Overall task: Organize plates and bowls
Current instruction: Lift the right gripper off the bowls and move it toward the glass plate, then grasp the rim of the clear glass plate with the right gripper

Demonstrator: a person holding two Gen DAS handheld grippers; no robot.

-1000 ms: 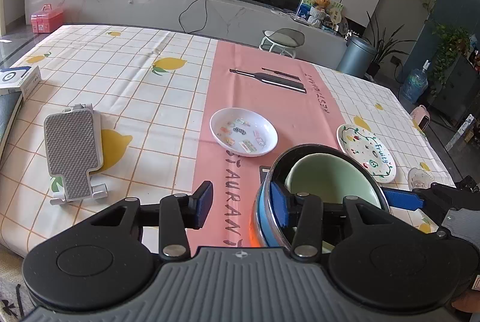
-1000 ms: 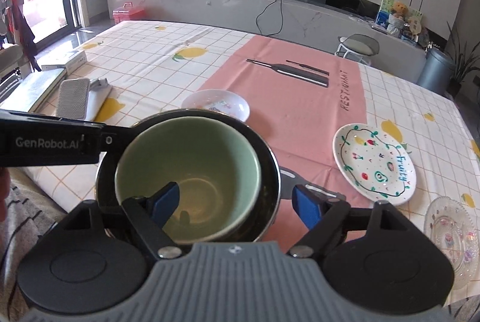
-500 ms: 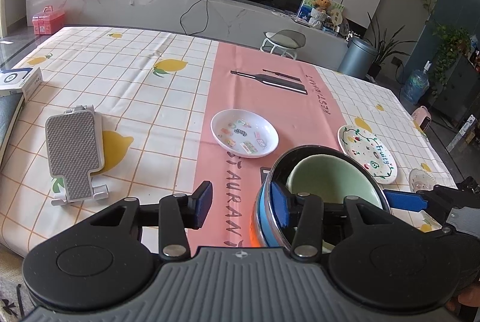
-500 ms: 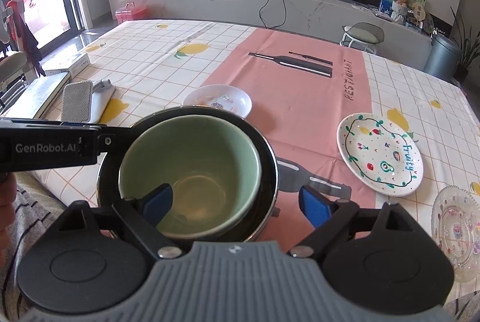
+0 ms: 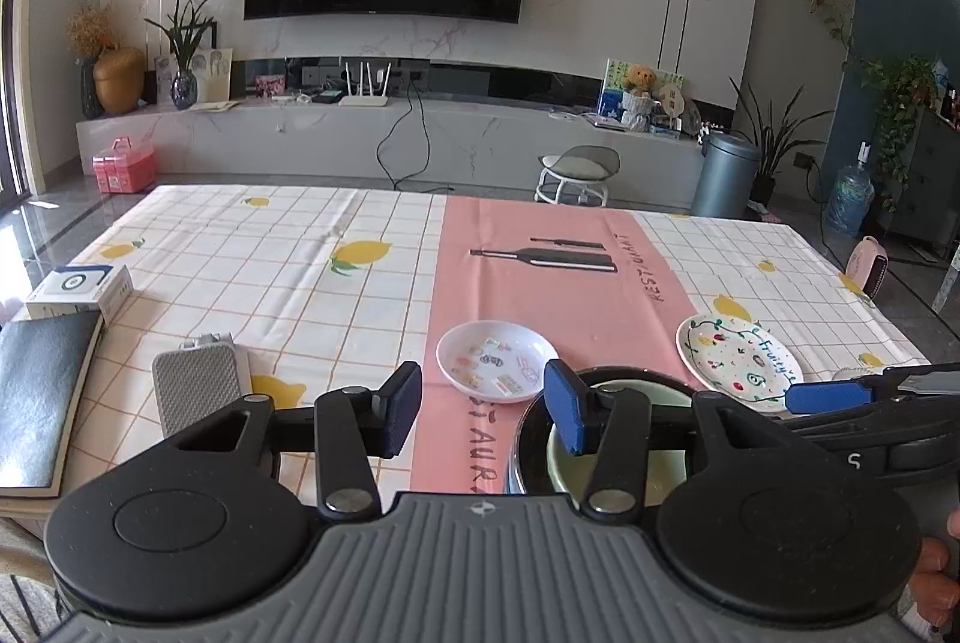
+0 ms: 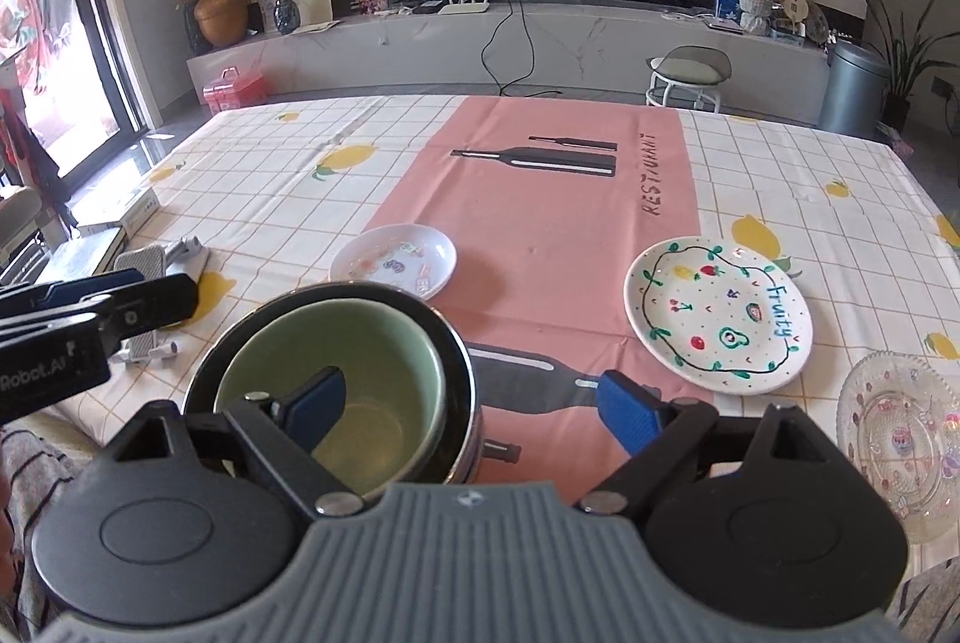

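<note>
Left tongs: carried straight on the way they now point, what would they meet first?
Probably the small white plate with stickers, just past the opening, empty left tongs. The green bowl nested in the dark metal bowl sits rightward; depth is unclear.

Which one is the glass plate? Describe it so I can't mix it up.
Start at the pink strip down the tablecloth and go right, past the white plate lettered "Fruity". The glass plate sits beyond it, near the table's edge: it alone is see-through, with a scalloped rim.
</note>
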